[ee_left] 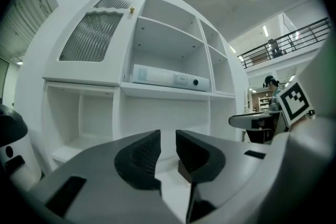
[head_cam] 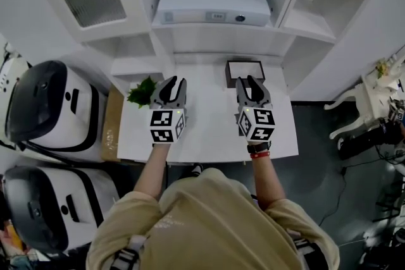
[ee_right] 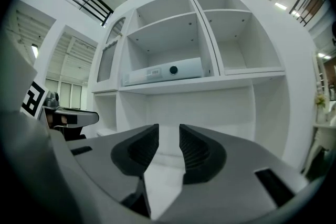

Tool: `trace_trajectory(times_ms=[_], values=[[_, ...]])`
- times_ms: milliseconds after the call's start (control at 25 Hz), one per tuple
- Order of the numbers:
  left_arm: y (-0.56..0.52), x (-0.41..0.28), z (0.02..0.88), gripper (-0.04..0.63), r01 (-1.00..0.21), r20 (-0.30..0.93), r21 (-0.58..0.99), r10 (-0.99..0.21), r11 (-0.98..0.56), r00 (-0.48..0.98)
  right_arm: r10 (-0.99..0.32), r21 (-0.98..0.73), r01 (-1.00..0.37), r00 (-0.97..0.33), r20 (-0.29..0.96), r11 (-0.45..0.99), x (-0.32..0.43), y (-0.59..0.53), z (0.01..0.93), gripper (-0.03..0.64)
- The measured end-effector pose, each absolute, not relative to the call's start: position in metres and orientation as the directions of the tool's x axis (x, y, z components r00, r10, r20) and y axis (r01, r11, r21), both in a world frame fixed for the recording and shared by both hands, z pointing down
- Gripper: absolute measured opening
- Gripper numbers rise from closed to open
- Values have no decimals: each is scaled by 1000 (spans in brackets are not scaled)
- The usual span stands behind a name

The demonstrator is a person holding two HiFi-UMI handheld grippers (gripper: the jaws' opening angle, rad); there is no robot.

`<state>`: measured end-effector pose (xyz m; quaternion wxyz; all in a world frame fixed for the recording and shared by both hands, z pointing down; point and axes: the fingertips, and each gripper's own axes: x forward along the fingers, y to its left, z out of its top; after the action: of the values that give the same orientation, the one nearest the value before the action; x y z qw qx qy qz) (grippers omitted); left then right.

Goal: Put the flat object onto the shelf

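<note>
The flat object [head_cam: 212, 6], a wide white slab with a round dark button on its front, lies on the middle shelf of the white cabinet [head_cam: 221, 41]. It shows above the jaws in the left gripper view [ee_left: 168, 77] and in the right gripper view [ee_right: 163, 72]. My left gripper [head_cam: 172, 82] and right gripper [head_cam: 250, 81] hover side by side over the white table [head_cam: 209, 120], pointing level at the cabinet. In each gripper's own view, left gripper [ee_left: 167, 149] and right gripper [ee_right: 168, 144], the jaws stand a narrow gap apart with nothing between them.
A small dark box [head_cam: 245, 71] sits at the table's back, just ahead of my right gripper. A green plant [head_cam: 142, 92] lies at the table's left edge beside a cardboard sheet [head_cam: 112, 123]. Two white and black machines [head_cam: 47, 104] stand on the left.
</note>
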<state>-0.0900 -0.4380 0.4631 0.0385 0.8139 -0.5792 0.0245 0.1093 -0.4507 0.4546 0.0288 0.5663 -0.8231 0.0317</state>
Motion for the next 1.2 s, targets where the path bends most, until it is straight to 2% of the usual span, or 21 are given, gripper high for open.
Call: trace_trajectory(times_ms=[440,1200], values=[[-418,-91,496,54,-952,111,39,-946,-302,305,-938,3,-942,-334,93,336,110,-430,477,66],[-404,-118,519,20,-971,115,58,-965,-231,237,-951,-42,-959,-285,118,282,126,-418,503,26]])
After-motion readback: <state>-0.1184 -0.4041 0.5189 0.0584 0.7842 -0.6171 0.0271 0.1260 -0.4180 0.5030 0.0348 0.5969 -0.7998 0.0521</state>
